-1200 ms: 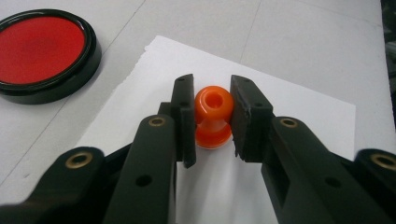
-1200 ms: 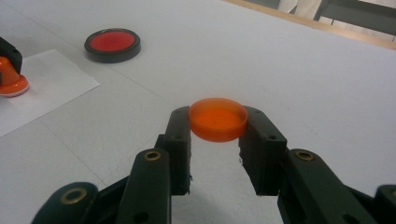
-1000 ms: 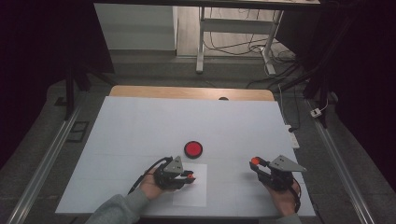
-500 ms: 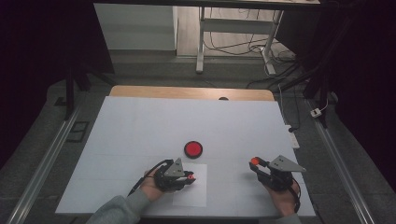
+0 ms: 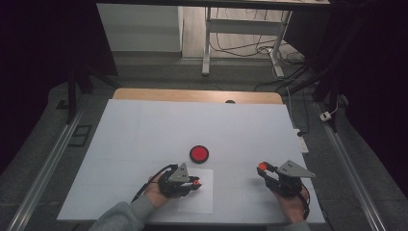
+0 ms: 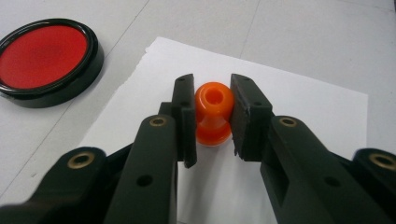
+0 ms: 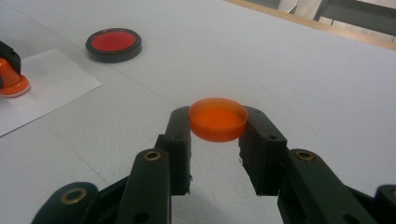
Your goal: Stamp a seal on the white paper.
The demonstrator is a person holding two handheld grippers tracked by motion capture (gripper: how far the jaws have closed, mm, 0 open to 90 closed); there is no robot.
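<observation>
Orange stamp [image 6: 213, 114] pinched in left tongs [image 6: 212, 119], base partly hidden; orange cap [image 7: 218, 119] in right tongs [image 7: 215, 140].

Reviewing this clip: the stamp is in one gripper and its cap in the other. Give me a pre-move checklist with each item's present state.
1. Left gripper shut on the orange stamp: ok, both pads press its handle.
2. Stamp base down on the white paper sheet: ok, it stands upright there.
3. Right gripper shut on the orange cap: ok, held level between the jaws, above the table.
4. Red ink pad uncovered and apart from the paper: ok.
5. Ink on the stamp face: cannot tell, the face is hidden.
6. Grippers apart from each other: ok.
</observation>
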